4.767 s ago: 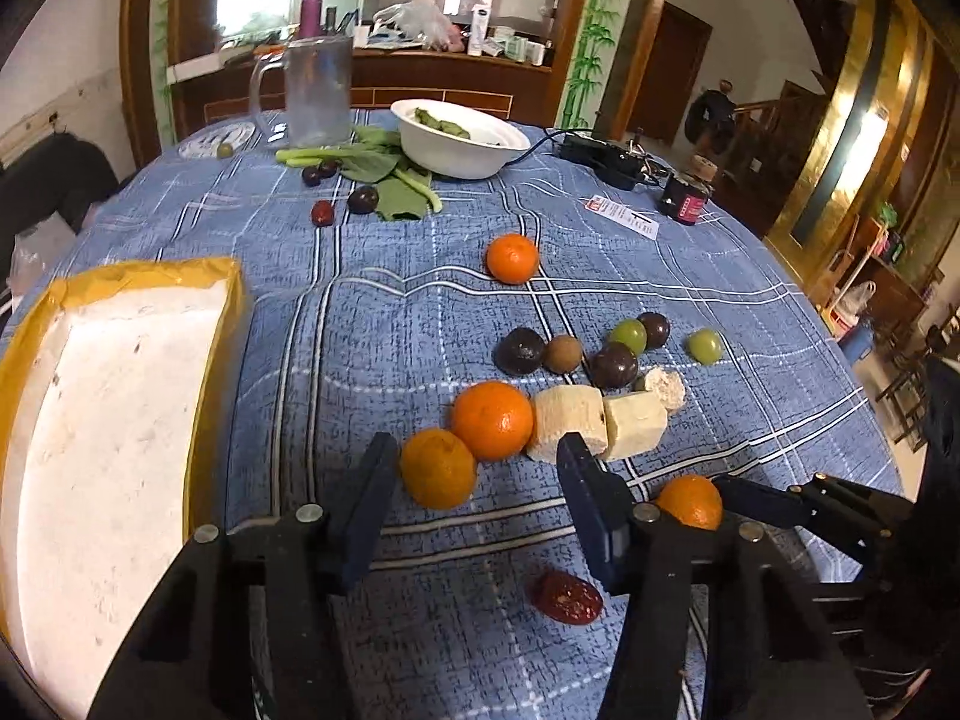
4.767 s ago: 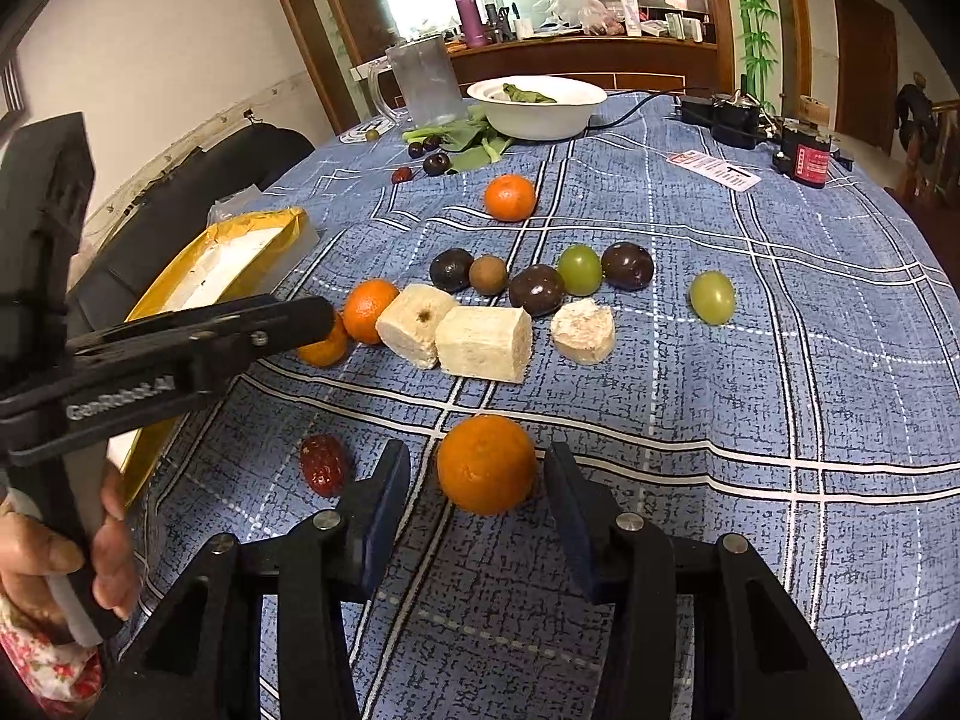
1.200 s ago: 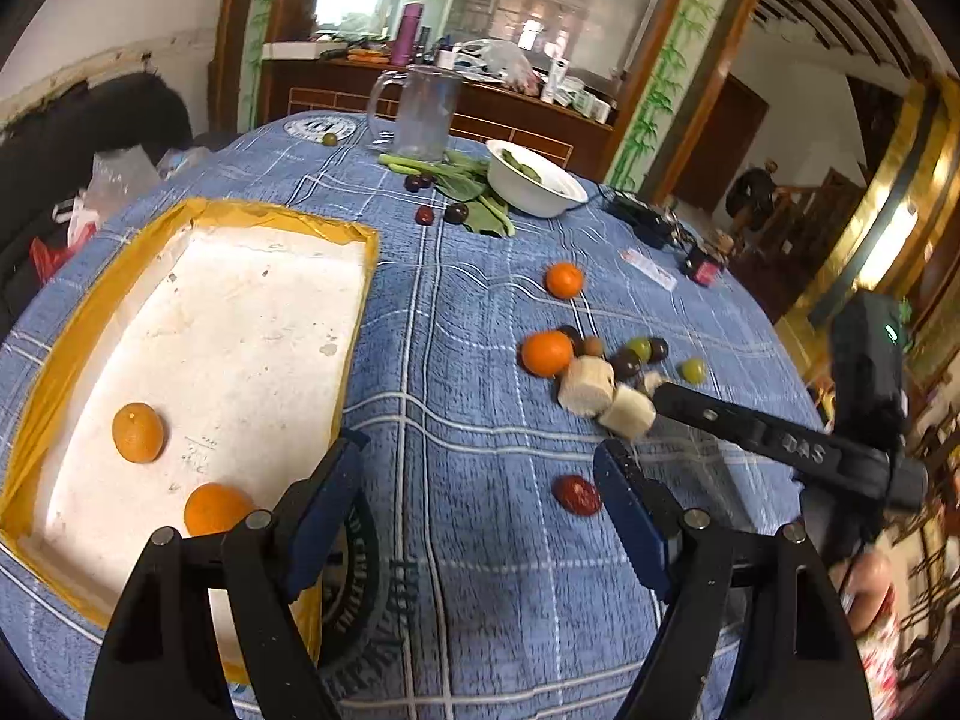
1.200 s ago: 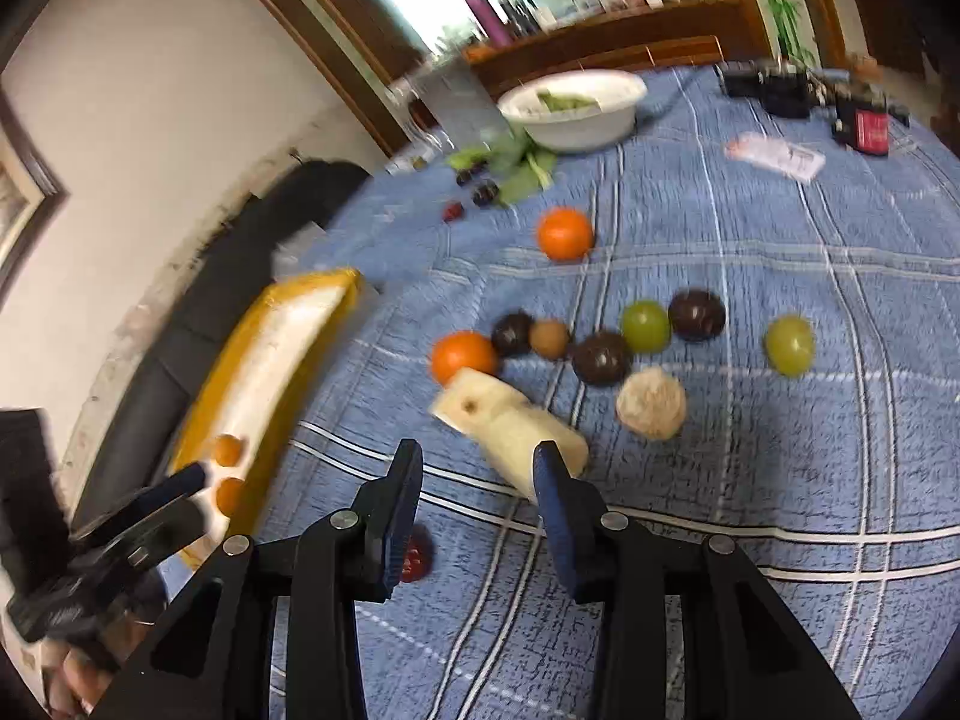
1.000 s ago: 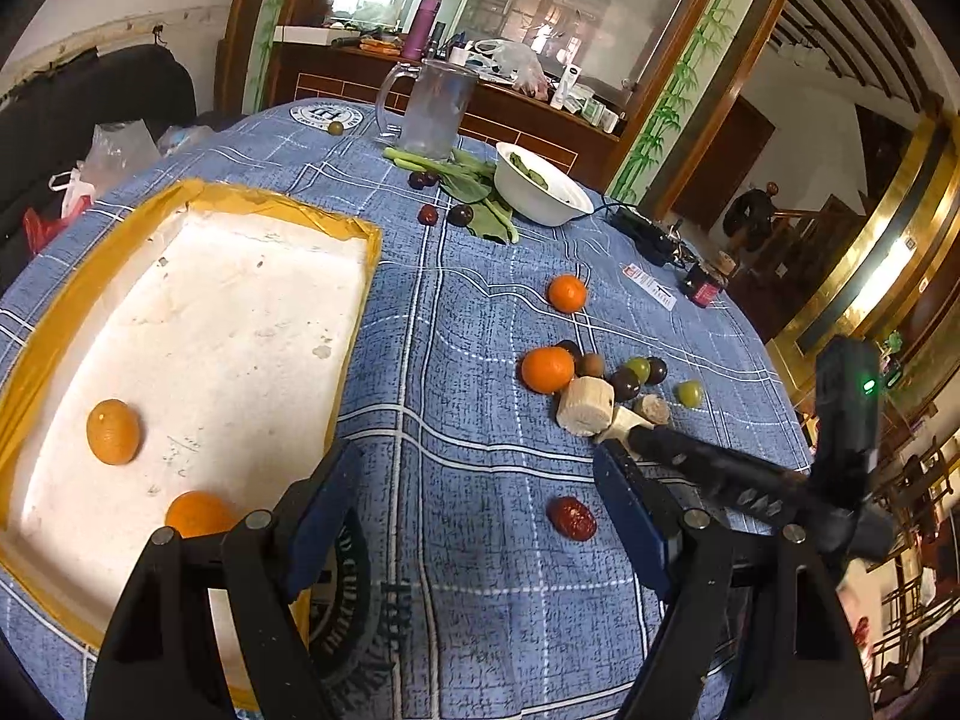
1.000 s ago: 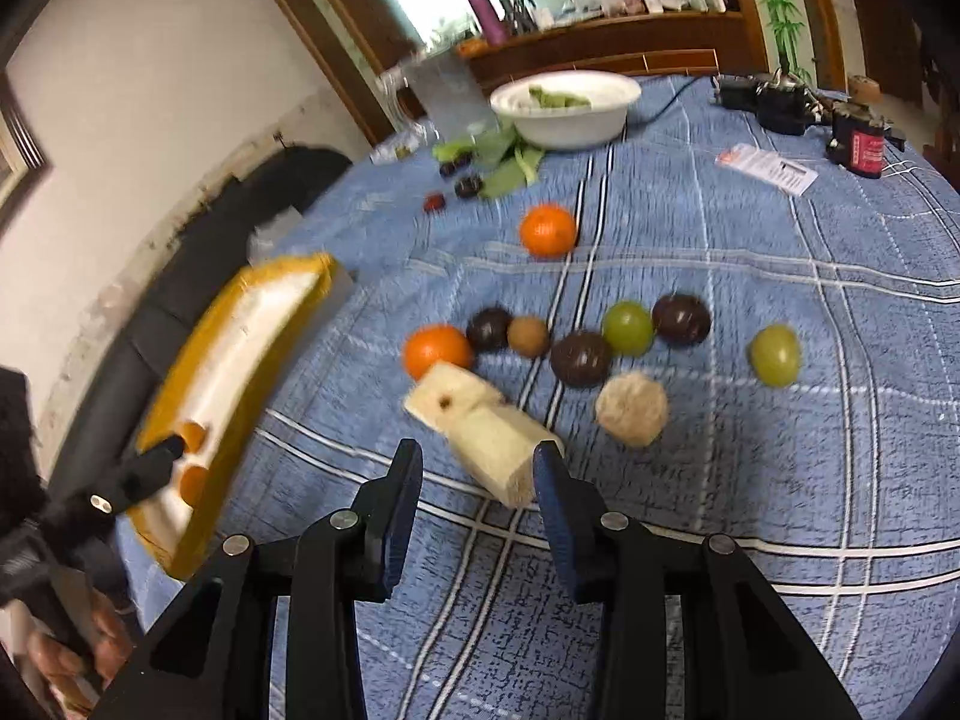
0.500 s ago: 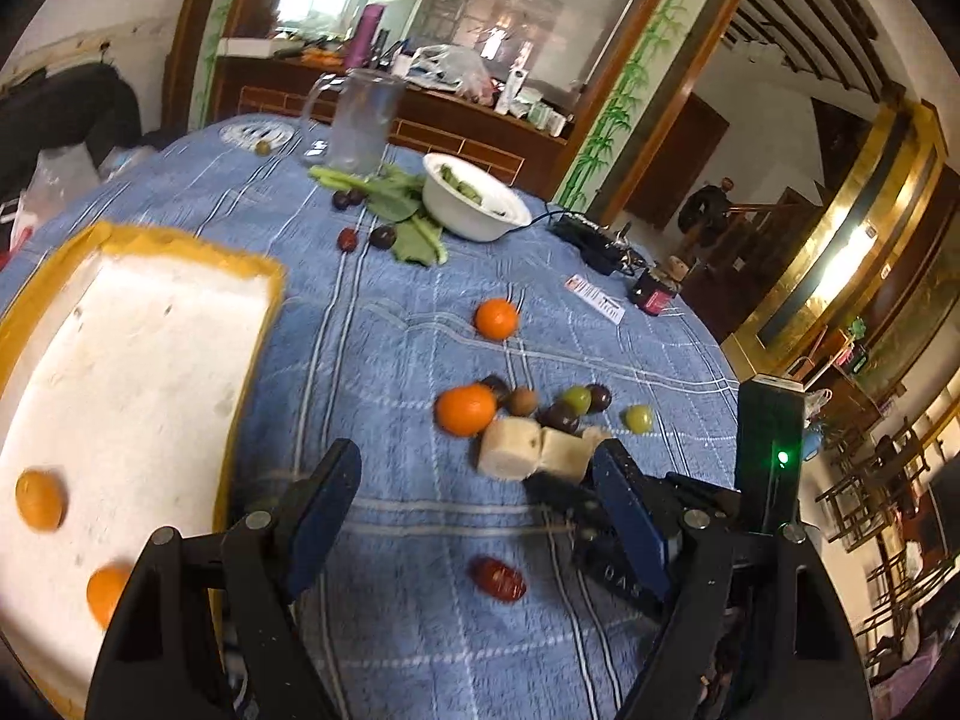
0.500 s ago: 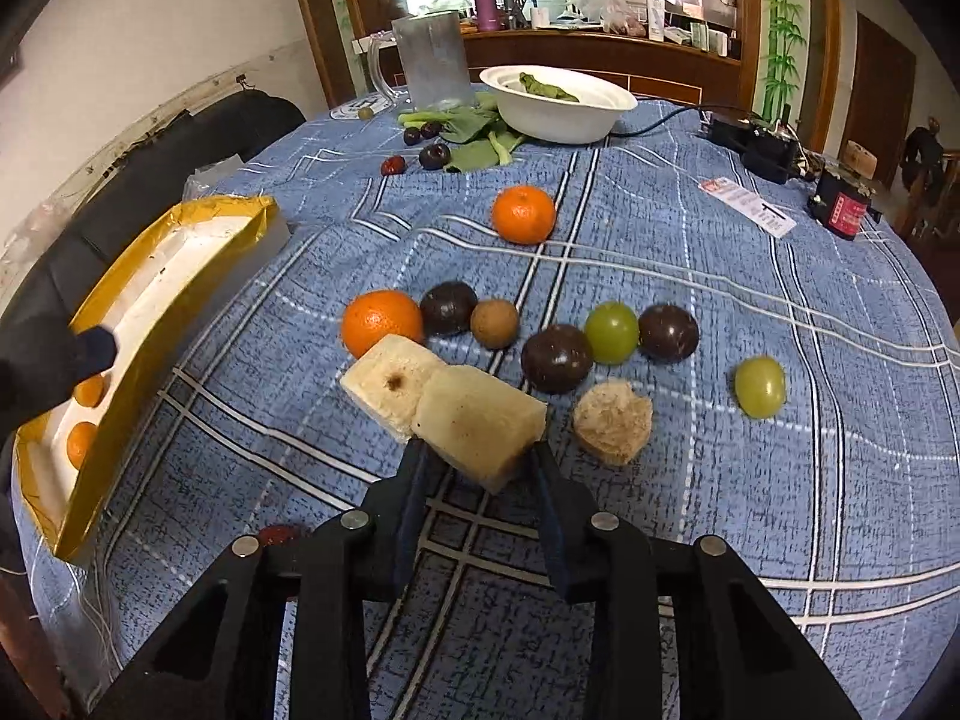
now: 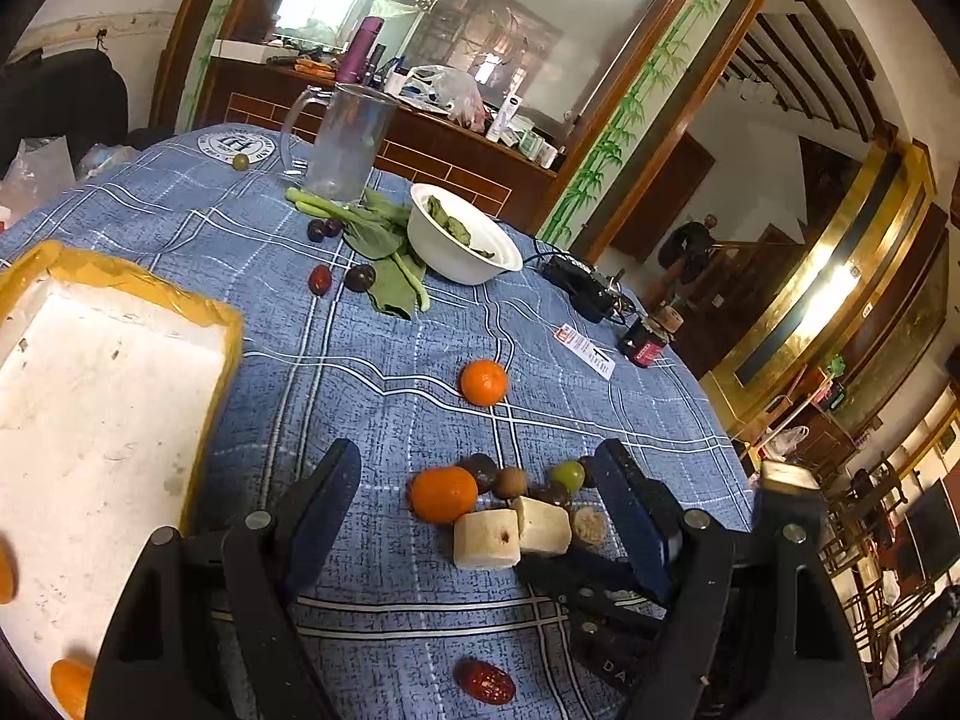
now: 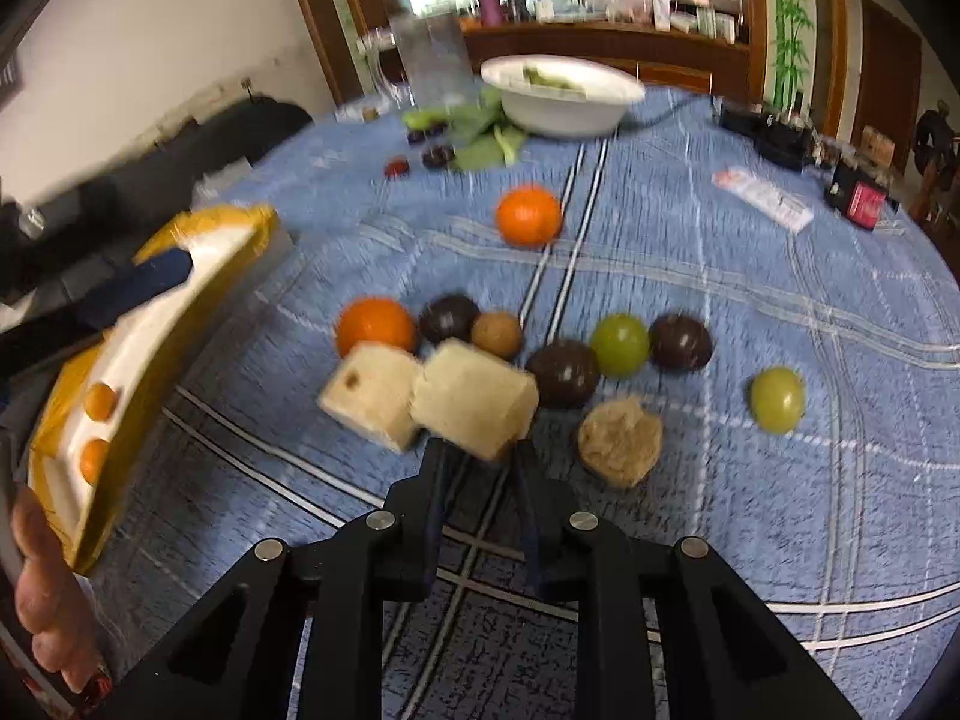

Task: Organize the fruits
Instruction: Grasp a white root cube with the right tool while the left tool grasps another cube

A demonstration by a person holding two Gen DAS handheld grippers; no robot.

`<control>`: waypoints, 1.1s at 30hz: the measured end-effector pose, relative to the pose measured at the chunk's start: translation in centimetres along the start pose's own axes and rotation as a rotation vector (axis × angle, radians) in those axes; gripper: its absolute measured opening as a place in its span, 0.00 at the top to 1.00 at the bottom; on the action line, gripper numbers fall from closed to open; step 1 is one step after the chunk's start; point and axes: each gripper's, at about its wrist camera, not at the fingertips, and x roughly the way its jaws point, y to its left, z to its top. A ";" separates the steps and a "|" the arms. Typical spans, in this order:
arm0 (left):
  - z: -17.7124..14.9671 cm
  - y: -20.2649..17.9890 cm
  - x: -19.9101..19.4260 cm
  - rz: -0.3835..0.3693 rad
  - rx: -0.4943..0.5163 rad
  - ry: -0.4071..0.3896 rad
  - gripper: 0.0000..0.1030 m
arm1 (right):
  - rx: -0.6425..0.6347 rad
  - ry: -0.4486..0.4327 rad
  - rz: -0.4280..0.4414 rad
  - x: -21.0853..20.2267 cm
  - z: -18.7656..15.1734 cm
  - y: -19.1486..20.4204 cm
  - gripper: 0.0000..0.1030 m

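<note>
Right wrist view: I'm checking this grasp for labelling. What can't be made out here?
- Right gripper: jaws closing on the pale cut block; the block hides the fingertips, so pad contact is unclear.
- Left wrist view: the left gripper's finger covers the right gripper's tips.
- Tray: cut off by the frame edge; one orange fruit shows partly.
- Right wrist view is motion-blurred; the white bowl's contents are unreadable.

Cloth, foam and fruit skins on my table

My matt black plastic grippers hover over a woven blue checked tablecloth (image 9: 384, 360); beside it, the foam tray (image 9: 90, 396) looks rough, rimmed in glossy yellow tape; the cut pale chunk (image 10: 474, 399) looks fibrous, the green grapes (image 10: 620, 344) shiny.
</note>
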 end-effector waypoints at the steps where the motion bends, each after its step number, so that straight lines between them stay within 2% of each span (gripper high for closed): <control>1: -0.1 0.0 0.2 0.002 0.008 -0.002 0.23 | -0.001 -0.001 0.002 0.1 0.0 0.1 0.76; 2: -0.1 0.0 0.3 0.003 0.014 -0.003 0.23 | -0.001 -0.004 -0.001 0.1 -0.1 0.1 0.76; 5: -0.2 0.3 0.5 -0.006 0.012 0.006 0.23 | 0.019 -0.008 0.009 -0.1 -0.1 -0.5 0.87; 7: -0.2 1.0 0.4 -0.029 -0.027 0.015 0.23 | 0.042 -0.014 0.030 -0.5 -0.2 -0.9 0.92; 10: 0.1 2.8 -0.3 -0.066 -0.132 0.026 0.24 | 0.059 -0.025 0.054 -1.3 -0.2 -1.2 0.94; 12: 0.2 3.2 -0.8 -0.005 -0.141 0.008 0.23 | 0.069 -0.028 0.093 -1.9 -0.5 -1.2 0.94; 15: -0.1 3.0 -0.9 0.067 -0.116 0.023 0.23 | 0.051 -0.033 0.097 -2.6 -0.9 -0.8 0.94; 19: -0.4 2.4 -0.4 0.094 -0.096 0.061 0.23 | 0.030 -0.052 0.120 -3.8 -0.9 -0.5 0.94; 22: -0.6 1.4 0.8 0.111 -0.061 0.118 0.23 | 0.056 -0.047 0.135 -3.9 -0.8 -1.3 0.94; 27: -1.8 -1.2 3.1 0.121 0.042 0.169 0.24 | 0.225 -0.027 0.218 -3.4 -0.7 -4.6 0.94; 29: -2.7 -1.9 4.4 0.168 0.089 0.187 0.24 | 0.307 -0.020 0.254 -3.2 -0.9 -6.2 0.94; 33: -3.7 -2.1 6.0 0.215 0.129 0.221 0.24 | 0.422 -0.036 0.347 -3.2 -1.1 -8.2 0.94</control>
